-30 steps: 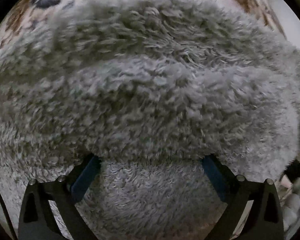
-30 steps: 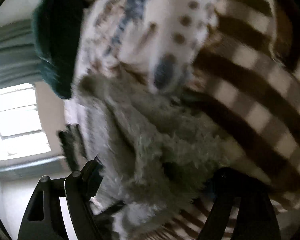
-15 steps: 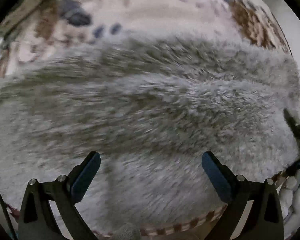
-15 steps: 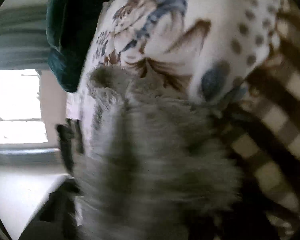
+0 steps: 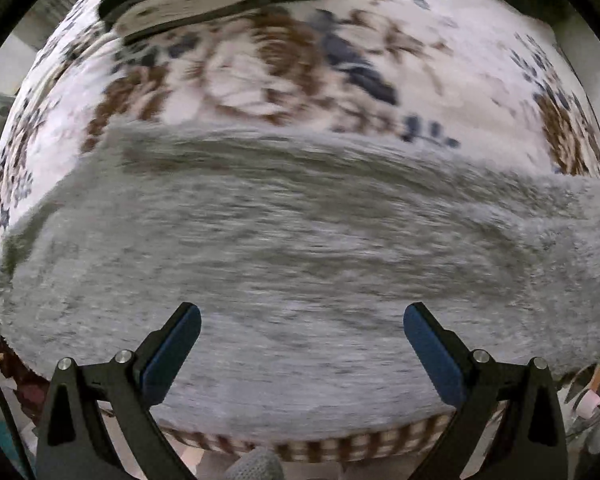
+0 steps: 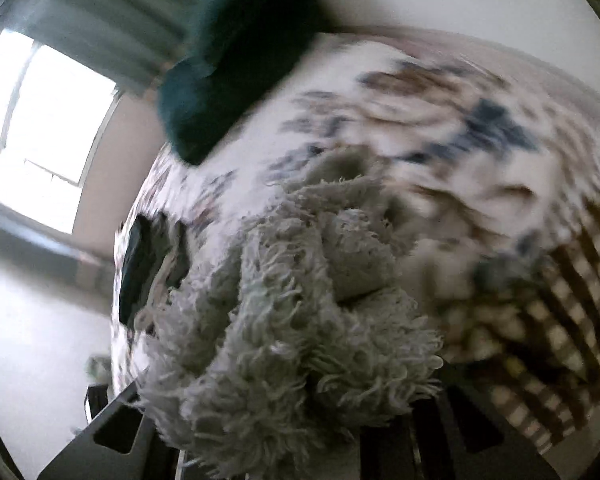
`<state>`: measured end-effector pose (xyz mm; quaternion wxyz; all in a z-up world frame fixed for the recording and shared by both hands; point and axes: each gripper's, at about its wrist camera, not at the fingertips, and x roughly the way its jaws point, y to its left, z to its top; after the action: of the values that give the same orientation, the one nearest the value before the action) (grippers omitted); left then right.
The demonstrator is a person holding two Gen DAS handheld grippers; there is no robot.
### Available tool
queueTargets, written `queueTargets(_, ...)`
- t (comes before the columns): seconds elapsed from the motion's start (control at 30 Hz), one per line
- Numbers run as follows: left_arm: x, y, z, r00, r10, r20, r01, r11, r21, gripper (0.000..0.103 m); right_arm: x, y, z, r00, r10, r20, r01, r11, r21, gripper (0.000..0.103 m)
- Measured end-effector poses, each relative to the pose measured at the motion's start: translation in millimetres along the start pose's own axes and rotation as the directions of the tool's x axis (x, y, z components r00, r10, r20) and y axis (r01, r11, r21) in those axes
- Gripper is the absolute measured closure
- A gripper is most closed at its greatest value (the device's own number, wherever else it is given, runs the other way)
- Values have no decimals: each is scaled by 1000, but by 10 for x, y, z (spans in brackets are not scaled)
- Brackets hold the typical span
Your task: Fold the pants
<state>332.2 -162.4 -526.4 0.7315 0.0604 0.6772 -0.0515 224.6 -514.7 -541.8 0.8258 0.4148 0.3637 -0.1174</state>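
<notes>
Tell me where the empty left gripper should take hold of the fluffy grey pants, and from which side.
Probably the near edge of the grey pants, just above the checked border. There the fabric ends in a free hem that the open left gripper can pinch, coming straight down from above. The right gripper's jaws are closing on a bunched end, so take the opposite stretch.

1. The right gripper [image 6: 300, 432] sits at 6 o'clock; its jaws are closing, and a bunch of the grey fluffy pants [image 6: 300, 320] is clamped between them and hides the fingertips.
2. The pants rise from the gripper toward the centre.
3. Behind them lies a floral bedspread [image 6: 420, 128], blurred.
4. A brown checked blanket [image 6: 560, 320] is at 4 o'clock.
5. A dark green pillow [image 6: 236, 52] is at 11 o'clock.
6. A bright window [image 6: 48, 128] is at 9 o'clock.
</notes>
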Motion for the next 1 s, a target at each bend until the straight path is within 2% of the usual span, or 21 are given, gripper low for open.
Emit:
queueTargets(0.07,-12,326,-107,1000,-1,7,1,1000,-15,0,79,506,-147,1000,-19,-4,19,994,-106,86)
queueTargets(0.13,-64,674,-288,1000,8,20,-7,998,-56,0,79,826,-376,999,-41,-9,38,981,-189,86)
queueTargets(0.27,-206,1550,-547,1000,17,21,-14,990,-140,0,619,1716,-1024,993,-103,-62,74,931,-357,86)
queueTargets(0.4,-250,2317,-768,999,34,23,-28,976,-218,0,1171,2433,-1993,975,-177,-133,78,836,-543,86)
queueTargets(0.43,-243,2571,-827,999,43,24,-36,971,-237,0,1355,2591,-2288,966,-210,-151,81,801,-594,86)
queueTargets(0.53,-221,2967,-928,999,52,14,-47,961,-272,0,1659,2864,-2957,941,-289,-178,81,701,-709,86)
queueTargets(0.6,-178,3095,-911,998,55,7,-50,956,-288,0,1827,2935,-3270,923,-331,-197,76,658,-749,85)
queueTargets(0.67,-156,3194,-859,999,36,18,-29,951,-309,0,1928,2957,-3460,893,-393,-219,81,618,-782,78)
queueTargets(0.7,-178,3172,-842,999,28,24,-19,950,-313,0,1940,2932,-3470,886,-397,-239,70,624,-778,74)
queueTargets(0.73,-186,3142,-772,999,0,39,12,949,-316,0,1912,2908,-3429,883,-376,-281,37,652,-758,60)
queueTargets(0.77,-209,3096,-730,999,-20,47,34,948,-315,0,1861,2873,-3349,874,-340,-347,-17,693,-721,36)
queueTargets(0.8,-224,3009,-632,996,-71,61,87,946,-313,0,1797,2829,-3253,863,-300,-406,-63,734,-677,25)
queueTargets(0.83,-212,2954,-557,991,-113,69,129,942,-308,0,1705,2771,-3145,854,-253,-455,-103,774,-625,18)
queueTargets(0.87,-190,2880,-471,983,-165,75,180,936,-302,0,1549,2660,-2980,850,-198,-488,-132,817,-562,18)
queueTargets(0.93,-116,2666,-288,958,-281,62,287,914,-287,0,1334,2527,-2783,844,-148,-516,-151,857,-493,18)
queueTargets(1.0,1,2424,-120,925,-378,38,375,890,-261,0,1088,2319,-2518,856,-155,-493,-92,892,-442,18)
